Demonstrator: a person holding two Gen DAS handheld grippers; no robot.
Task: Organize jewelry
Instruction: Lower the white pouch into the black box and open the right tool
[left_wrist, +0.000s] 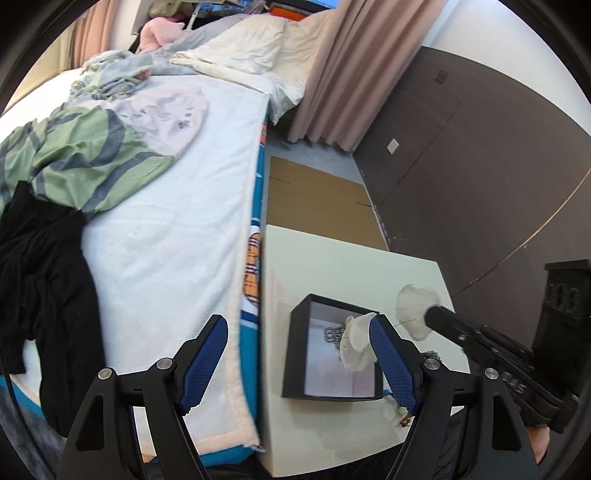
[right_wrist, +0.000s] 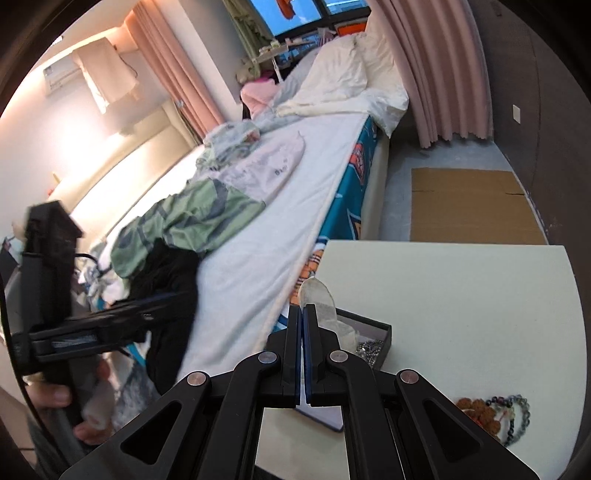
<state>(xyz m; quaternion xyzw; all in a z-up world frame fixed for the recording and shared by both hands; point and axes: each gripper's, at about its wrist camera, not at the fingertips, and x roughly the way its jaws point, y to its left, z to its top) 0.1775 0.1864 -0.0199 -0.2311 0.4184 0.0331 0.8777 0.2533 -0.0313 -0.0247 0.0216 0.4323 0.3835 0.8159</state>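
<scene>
Jewelry: a silvery chain (left_wrist: 331, 336) lies inside the black box (left_wrist: 295, 354); beaded bracelets (right_wrist: 495, 415) lie loose on the cream table (right_wrist: 461, 295), well apart from the box on its right side.
Bed: the white-sheeted bed (left_wrist: 166, 229) runs along the table's left edge, with a green-striped garment (left_wrist: 81, 162) and a black garment (left_wrist: 44, 280) heaped on it.
Left gripper: the left gripper (left_wrist: 299, 354) has its blue pads wide apart and holds nothing; it hangs over the bed's edge and the box's left wall.
Black box: open-topped, pale inside, near the table's left edge; a whitish pouch-like thing (left_wrist: 356, 347) drapes over its right rim.
Right gripper: the right gripper (right_wrist: 303, 317) has its jaws pressed together; pale fabric shows at its tips, probably pinched, though the grip itself is hard to make out.
Key relation: the bracelets lie right of and nearer the person than the right jaws, so the right hand looks closer to them; the box sits between bracelets and left hand.
Long axis: the bracelets form a clump stretching roughly along the table's near edge.
</scene>
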